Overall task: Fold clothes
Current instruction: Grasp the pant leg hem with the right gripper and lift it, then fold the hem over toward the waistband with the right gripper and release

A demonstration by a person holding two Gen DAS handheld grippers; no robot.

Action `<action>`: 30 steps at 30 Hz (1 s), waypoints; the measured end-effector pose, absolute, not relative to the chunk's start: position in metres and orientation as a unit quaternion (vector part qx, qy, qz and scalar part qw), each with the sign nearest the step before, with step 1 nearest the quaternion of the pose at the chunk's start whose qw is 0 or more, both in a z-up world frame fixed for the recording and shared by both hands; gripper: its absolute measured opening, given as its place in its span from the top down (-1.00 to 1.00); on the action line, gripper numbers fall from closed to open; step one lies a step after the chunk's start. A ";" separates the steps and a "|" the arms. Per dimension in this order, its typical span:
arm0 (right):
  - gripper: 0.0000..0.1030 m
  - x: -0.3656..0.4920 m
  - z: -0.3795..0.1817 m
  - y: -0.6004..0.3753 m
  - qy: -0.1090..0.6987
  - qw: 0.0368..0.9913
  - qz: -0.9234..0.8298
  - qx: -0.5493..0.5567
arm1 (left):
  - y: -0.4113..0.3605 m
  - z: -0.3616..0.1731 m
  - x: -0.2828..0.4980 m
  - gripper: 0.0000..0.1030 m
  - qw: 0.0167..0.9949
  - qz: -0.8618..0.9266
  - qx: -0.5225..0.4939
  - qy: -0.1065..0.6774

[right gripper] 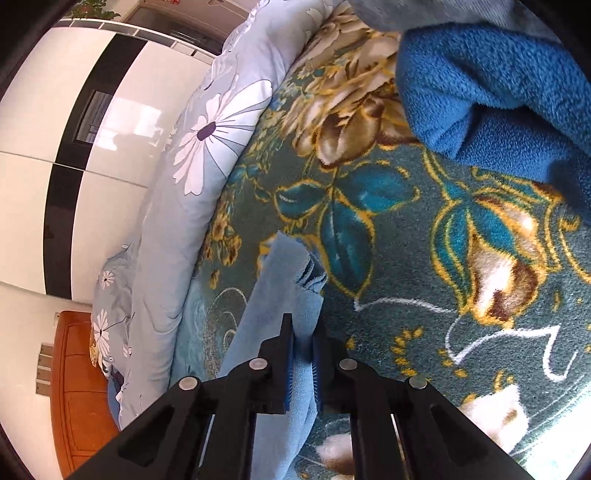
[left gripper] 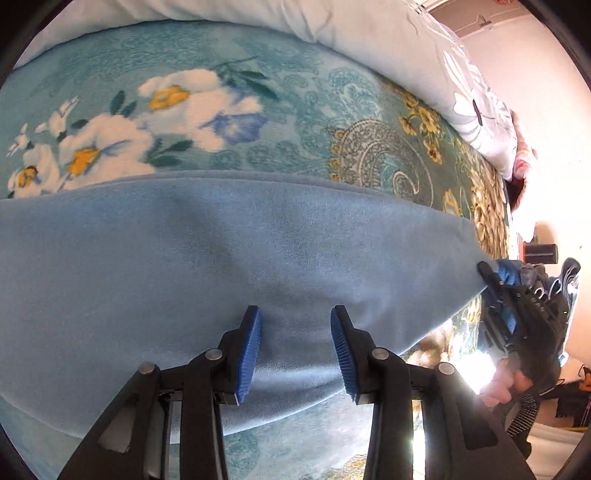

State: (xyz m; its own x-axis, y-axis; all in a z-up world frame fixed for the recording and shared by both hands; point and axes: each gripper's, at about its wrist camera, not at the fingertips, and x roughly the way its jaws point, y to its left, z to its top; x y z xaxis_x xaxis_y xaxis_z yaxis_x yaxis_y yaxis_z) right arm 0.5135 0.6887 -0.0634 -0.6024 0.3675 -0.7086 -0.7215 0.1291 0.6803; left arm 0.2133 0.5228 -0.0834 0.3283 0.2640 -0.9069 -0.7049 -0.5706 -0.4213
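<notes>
A light blue garment [left gripper: 229, 251] lies spread flat across a teal floral blanket [left gripper: 258, 110] on a bed. My left gripper [left gripper: 296, 313] hovers over its near edge, jaws apart, blue pads [left gripper: 249, 350] clear of the cloth and gripping nothing. At the garment's right corner my right gripper [left gripper: 487, 271], held by a hand [left gripper: 502, 384], pinches the fabric. In the right wrist view the right gripper [right gripper: 303, 334] is shut on the light blue garment [right gripper: 280, 288], whose edge stands up between the pads above the blanket [right gripper: 406, 258].
A dark blue fleece item [right gripper: 498, 92] and a grey cloth [right gripper: 424, 14] lie bunched on the blanket beyond the right gripper. A pale floral quilt [left gripper: 388, 48] [right gripper: 221, 122] runs along the far side. A white wardrobe [right gripper: 74, 110] and a wooden headboard [right gripper: 81, 387] stand behind.
</notes>
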 end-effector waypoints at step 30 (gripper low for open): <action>0.83 0.220 -0.017 0.511 0.283 0.223 0.811 -0.461 | 0.243 -0.039 0.087 0.21 0.249 0.629 -0.733 -0.066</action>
State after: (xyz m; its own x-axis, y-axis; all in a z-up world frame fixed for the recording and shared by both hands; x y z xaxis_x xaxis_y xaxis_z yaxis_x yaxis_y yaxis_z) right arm 0.2198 0.5108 -0.0168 -0.4748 0.1004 -0.8743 -0.6224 -0.7407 0.2530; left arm 0.0871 0.2431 -0.0390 0.2000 0.4113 -0.8893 -0.2162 -0.8667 -0.4495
